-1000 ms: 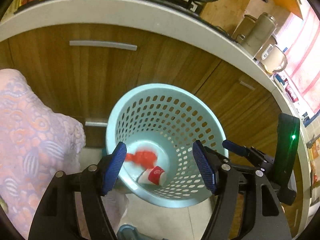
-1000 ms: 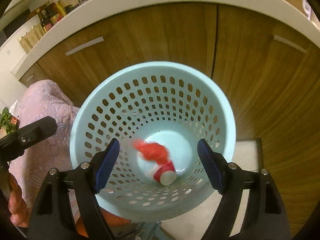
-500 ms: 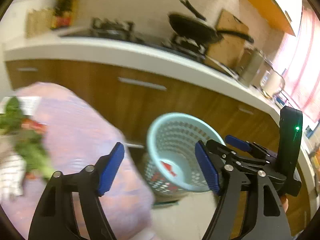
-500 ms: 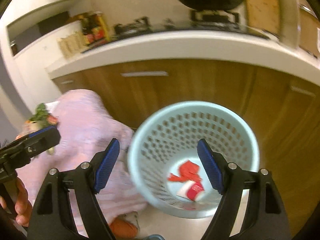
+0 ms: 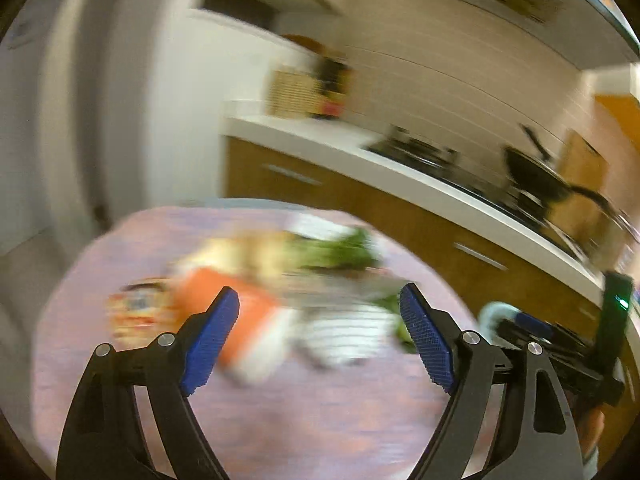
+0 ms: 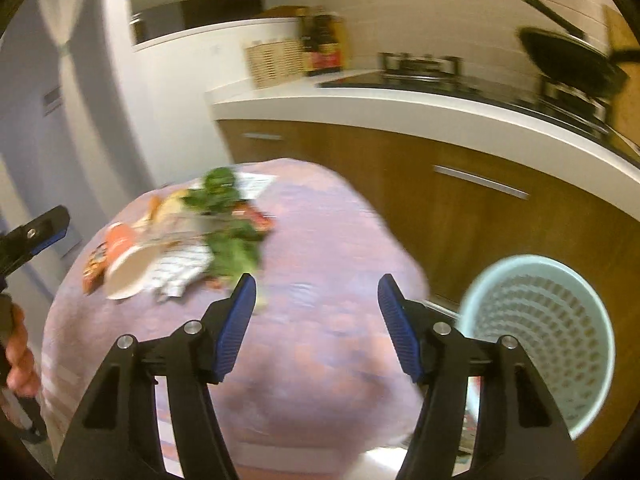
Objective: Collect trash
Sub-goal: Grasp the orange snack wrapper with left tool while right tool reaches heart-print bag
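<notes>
Both claws, left claw point(image 5: 320, 334) and right claw point(image 6: 317, 320), are hanging spread and empty over the pink-clothed tabletop point(image 6: 320, 380), where the trash pile point(image 6: 172, 240) is lying; advisable: isolating the paper cup point(image 6: 126, 266) first, carrying to the basket point(image 6: 538, 344).

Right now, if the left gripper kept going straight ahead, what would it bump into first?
Probably the orange paper cup and striped wrapper lying between the open left gripper pads on the pink tablecloth; blur makes depth uncertain.

Pale teal perforated basket point(image 6: 560, 344), orange cup point(image 6: 124, 256), pink patterned tablecloth point(image 6: 320, 320).
</notes>
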The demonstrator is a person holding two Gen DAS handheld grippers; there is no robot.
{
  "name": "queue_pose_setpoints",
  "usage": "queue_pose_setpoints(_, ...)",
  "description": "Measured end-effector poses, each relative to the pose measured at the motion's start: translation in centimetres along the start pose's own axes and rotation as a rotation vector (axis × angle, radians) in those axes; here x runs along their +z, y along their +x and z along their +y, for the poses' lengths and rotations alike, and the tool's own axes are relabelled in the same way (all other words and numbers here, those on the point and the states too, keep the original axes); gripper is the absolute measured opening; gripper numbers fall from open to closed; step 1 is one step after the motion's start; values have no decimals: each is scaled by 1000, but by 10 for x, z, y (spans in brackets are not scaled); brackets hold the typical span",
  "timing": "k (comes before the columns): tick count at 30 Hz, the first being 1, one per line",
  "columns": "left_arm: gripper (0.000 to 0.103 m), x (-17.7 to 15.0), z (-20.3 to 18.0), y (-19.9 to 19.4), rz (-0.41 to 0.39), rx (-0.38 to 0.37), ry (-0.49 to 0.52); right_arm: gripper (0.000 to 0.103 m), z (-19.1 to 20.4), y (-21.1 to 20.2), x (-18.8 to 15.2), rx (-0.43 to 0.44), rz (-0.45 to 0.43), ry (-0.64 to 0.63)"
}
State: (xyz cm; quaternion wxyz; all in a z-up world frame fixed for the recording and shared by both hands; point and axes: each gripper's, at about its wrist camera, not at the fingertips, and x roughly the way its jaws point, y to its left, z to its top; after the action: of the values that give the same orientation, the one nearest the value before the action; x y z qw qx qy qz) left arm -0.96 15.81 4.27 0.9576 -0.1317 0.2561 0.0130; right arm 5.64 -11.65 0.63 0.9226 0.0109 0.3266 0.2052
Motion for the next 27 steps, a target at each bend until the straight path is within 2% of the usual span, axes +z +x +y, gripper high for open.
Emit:
queue_pose_setpoints(3,83,3,56,-2,-2,126,-67,60,31,6,2,43,-3,-51)
queue_pose_setpoints(7,83,2,110,14,40,208,-139,60,70,19,5,86,-3,-114)
queue_pose_setpoints(12,83,-4,150,47,111,209,-234,60,90,42,5,84,11,-115)
queue_pose_setpoints(17,82,-12,165,74,187,197,-282,60,90,72,9,82,83,-88)
queue_pose_setpoints(20,81,-17,164,84,200,200,-274,60,83,88,6,93,132,-40)
queue_pose_setpoints(21,78,-17,162,86,203,208,-260,60,82,91,6,85,145,-31)
queue_pose_setpoints(23,62,-20,158,89,217,193,-244,60,81,93,9,88,140,-22)
queue_pose_setpoints(24,52,-21,156,91,219,206,-233,60,80,95,9,89,141,-23)
queue_pose_setpoints(25,37,-22,152,92,222,221,-208,60,82,98,10,90,153,-26)
queue_pose_setpoints(26,37,-23,149,95,229,223,-190,60,83,101,10,89,163,-28)
queue_pose_setpoints(27,31,-23,144,95,228,234,-165,60,84,103,10,88,170,-30)
